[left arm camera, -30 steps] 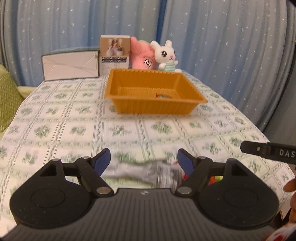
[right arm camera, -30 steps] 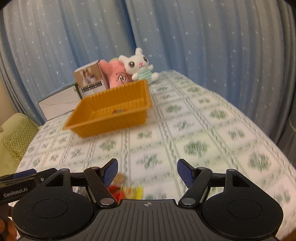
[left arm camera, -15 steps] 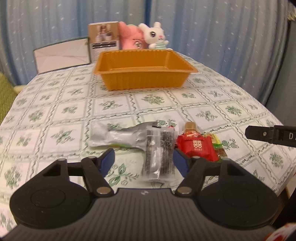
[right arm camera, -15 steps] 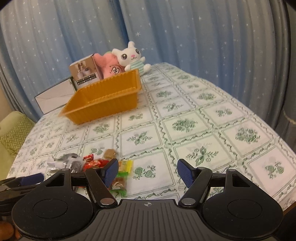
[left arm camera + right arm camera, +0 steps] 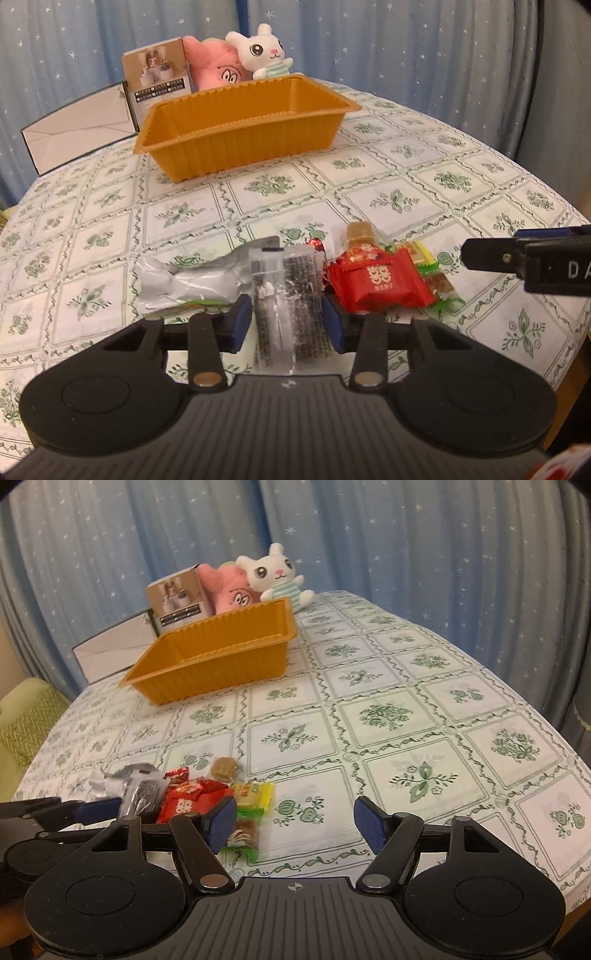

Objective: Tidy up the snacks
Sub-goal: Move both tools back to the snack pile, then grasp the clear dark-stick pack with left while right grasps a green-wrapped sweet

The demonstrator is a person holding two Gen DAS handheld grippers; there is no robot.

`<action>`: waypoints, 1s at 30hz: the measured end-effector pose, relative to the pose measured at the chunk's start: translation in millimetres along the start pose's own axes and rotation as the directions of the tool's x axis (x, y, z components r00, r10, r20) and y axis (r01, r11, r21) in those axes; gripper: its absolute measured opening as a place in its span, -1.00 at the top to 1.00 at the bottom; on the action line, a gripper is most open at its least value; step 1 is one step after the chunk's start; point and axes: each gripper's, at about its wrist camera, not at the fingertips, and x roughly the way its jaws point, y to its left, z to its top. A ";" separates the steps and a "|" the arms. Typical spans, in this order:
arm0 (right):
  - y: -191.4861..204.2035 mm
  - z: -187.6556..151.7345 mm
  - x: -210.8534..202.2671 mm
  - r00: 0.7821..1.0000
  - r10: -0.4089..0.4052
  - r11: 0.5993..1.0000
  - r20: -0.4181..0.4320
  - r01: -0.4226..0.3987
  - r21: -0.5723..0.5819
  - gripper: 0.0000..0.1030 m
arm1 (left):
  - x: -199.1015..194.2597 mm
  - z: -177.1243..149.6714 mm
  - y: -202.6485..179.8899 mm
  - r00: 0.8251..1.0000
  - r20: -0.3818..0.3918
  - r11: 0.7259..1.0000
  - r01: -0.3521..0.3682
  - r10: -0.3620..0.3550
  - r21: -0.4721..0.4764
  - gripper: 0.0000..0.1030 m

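Several snacks lie in a pile near the table's front edge: a silver packet (image 5: pixel 192 280), a clear packet with black contents (image 5: pixel 295 280), a red packet (image 5: pixel 380 284) and a brown candy (image 5: pixel 360 230). My left gripper (image 5: pixel 287 325) is low over the pile. Its jaws are closing, and the blue pads meet the two sides of the black packet. My right gripper (image 5: pixel 295 823) hangs open just right of the pile with only tablecloth between its fingers. Its left finger is over a yellow-green packet (image 5: pixel 251 797). The orange tray (image 5: pixel 240 136) stands further back.
Behind the tray stand a printed box (image 5: pixel 159 81), a pink plush (image 5: pixel 218 70), a white rabbit plush (image 5: pixel 264 51) and a white folder (image 5: pixel 77 129). Blue curtains close off the back. The table's rounded edge (image 5: pixel 554 738) runs along the right. A green cushion (image 5: pixel 26 723) is at the left.
My left gripper has dropped toward the snack pile and rolled, and its jaws have narrowed from wide apart onto the black packet. My right gripper has sunk a little and stays open.
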 end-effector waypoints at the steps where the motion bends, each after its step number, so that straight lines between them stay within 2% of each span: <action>1: 1.6 -0.5 0.7 1.000 0.002 1.000 -0.002 -0.002 -0.009 -0.37 | 0.0 -0.6 0.2 1.000 -0.003 1.000 -0.001 0.001 0.001 0.31; 5: 7.4 -3.0 3.7 1.000 0.011 0.999 -0.011 -0.011 -0.039 -0.37 | -5.1 -2.0 3.8 1.000 -0.001 1.000 -0.018 0.018 -0.018 0.34; 12: 25.1 -11.1 13.1 0.999 0.015 0.990 -0.048 -0.022 -0.137 -0.36 | -24.3 1.1 16.8 0.998 0.051 0.996 -0.041 0.045 -0.085 0.34; 15: 33.5 -15.3 21.5 0.998 -0.015 0.979 -0.062 0.002 -0.202 -0.11 | -26.2 1.8 20.4 0.997 0.055 0.995 -0.040 0.046 -0.096 0.34; 19: 36.2 -18.5 28.1 0.997 -0.046 0.973 -0.067 0.030 -0.228 0.00 | -26.2 0.2 21.1 0.998 0.052 0.994 -0.038 0.043 -0.098 0.34; 23: 31.7 -16.4 26.8 0.995 -0.087 0.974 -0.046 0.075 -0.214 0.08 | -25.0 -1.5 21.5 0.998 0.045 0.994 -0.031 0.036 -0.104 0.34; 25: 26.9 -13.4 26.5 0.996 -0.077 0.981 -0.046 0.067 -0.184 0.08 | -24.1 -2.5 21.1 0.998 0.043 0.994 -0.030 0.035 -0.104 0.34; 30: 33.3 -12.4 31.0 0.998 -0.053 0.973 -0.043 0.042 -0.227 0.10 | -21.7 -4.1 21.4 0.999 0.033 0.993 -0.028 0.032 -0.110 0.34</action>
